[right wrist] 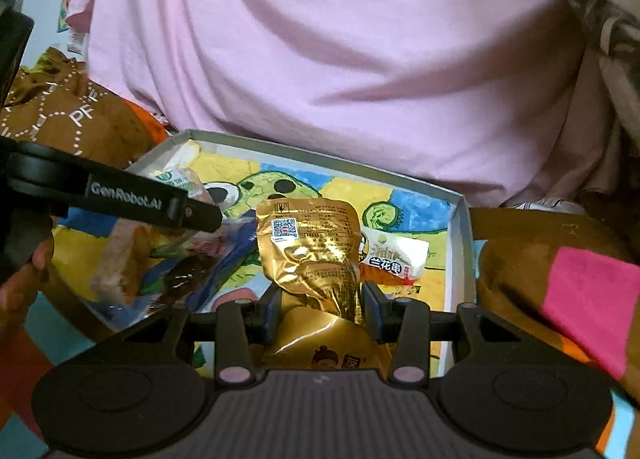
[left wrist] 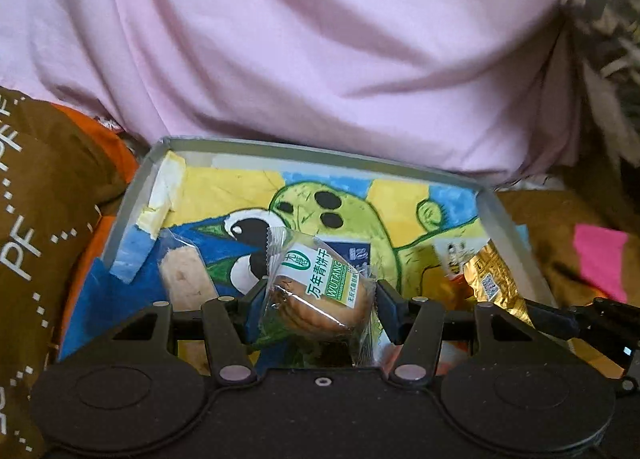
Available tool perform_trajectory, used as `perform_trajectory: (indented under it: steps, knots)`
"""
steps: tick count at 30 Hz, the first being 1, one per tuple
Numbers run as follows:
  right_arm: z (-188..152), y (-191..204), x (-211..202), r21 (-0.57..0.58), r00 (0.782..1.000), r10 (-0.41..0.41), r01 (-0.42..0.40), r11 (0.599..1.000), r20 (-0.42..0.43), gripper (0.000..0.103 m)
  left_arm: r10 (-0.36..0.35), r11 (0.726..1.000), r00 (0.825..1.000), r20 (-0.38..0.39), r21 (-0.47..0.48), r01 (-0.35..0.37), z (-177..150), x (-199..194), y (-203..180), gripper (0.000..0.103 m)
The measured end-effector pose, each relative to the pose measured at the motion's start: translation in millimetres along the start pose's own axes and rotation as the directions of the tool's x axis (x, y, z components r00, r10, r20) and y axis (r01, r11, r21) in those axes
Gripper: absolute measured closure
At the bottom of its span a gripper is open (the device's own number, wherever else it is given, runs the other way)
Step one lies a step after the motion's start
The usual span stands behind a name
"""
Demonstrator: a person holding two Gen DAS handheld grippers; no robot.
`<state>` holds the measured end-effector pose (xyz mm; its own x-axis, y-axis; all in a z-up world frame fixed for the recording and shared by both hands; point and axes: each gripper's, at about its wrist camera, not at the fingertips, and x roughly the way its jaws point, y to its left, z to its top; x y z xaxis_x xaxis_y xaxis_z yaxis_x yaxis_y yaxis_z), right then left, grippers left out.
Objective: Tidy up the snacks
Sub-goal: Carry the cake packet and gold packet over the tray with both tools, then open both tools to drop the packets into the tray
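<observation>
A shallow grey box (left wrist: 132, 195) lined with a cartoon drawing lies in front of me. My left gripper (left wrist: 316, 307) is shut on a clear-wrapped biscuit pack (left wrist: 316, 291) with a green and white label, held just over the box floor. My right gripper (right wrist: 322, 305) is shut on a gold foil snack pouch (right wrist: 308, 243), also over the box (right wrist: 464, 227). In the left wrist view the gold pouch (left wrist: 494, 279) and a right finger (left wrist: 560, 319) show at the right. In the right wrist view the left gripper's arm (right wrist: 132, 197) crosses at the left.
A pale wafer pack (left wrist: 184, 275) lies in the box at left. A white and orange sachet (right wrist: 396, 257) lies at its right side, and a dark snack (right wrist: 184, 279) at lower left. Pink cloth (left wrist: 320, 39) rises behind the box. Brown printed fabric (left wrist: 32, 219) flanks it.
</observation>
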<state>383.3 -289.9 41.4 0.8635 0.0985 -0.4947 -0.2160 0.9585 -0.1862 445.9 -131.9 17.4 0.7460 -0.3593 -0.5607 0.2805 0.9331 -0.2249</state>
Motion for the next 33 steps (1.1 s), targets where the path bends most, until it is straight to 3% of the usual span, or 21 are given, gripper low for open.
perform_trajectory:
  steps: [16, 28, 33]
  knots:
    - [-10.3, 6.8, 14.8, -0.044, 1.0, 0.007, -0.008, 0.999, -0.008, 0.055, 0.07, 0.997, 0.997, -0.022, 0.028, -0.07, -3.5, 9.7, -6.7, 0.043]
    - [-13.8, 4.3, 13.6, -0.018, 1.0, 0.019, -0.019, 1.0, -0.002, 0.051, 0.095, 0.995, 0.995, -0.018, 0.021, -0.095, -1.7, 1.5, -7.9, 0.022]
    - [-15.8, 5.2, 9.8, -0.007, 0.999, 0.032, -0.032, 0.999, 0.002, 0.04, 0.106, 0.994, 0.994, -0.003, 0.021, -0.106, -0.9, -9.8, -8.8, 0.016]
